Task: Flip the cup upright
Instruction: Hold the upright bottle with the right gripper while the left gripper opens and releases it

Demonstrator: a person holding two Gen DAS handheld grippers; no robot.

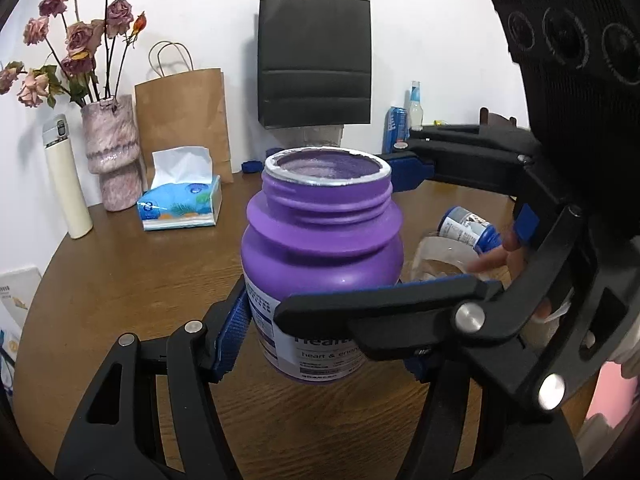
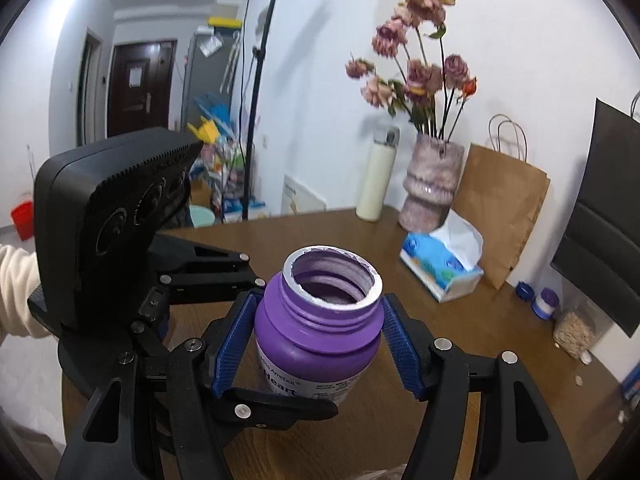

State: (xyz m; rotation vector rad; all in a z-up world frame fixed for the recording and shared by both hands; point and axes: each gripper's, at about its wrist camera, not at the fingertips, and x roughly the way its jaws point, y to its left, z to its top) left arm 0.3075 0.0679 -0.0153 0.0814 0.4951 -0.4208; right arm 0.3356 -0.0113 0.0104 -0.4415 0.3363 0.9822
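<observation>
Presently the cup, a purple plastic jar with a white label, stands upright with its open mouth up and a ragged silver foil ring left on the rim. It sits over the middle of the round wooden table. Whether its base touches the wood I cannot tell, since a black finger crosses the bottom in both views. The left gripper is closed round the lower body: one blue pad presses flat against the label, and the opposite pad is mostly hidden behind the other tool's finger. The right gripper comes in across it and brackets the jar at shoulder height. Its left-hand pad lies against the purple wall. The other pad sits at the shoulder, possibly just touching, but the fisheye bend makes a firm grip hard to confirm. At the back edge of the table stand a cream thermos, a pink mottled vase of dried roses, a brown paper bag and a black paper bag. A blue tissue box lies just in front of the vase. A small blue-capped bottle lies tilted beyond the jar, on the right of the left wrist view.
</observation>
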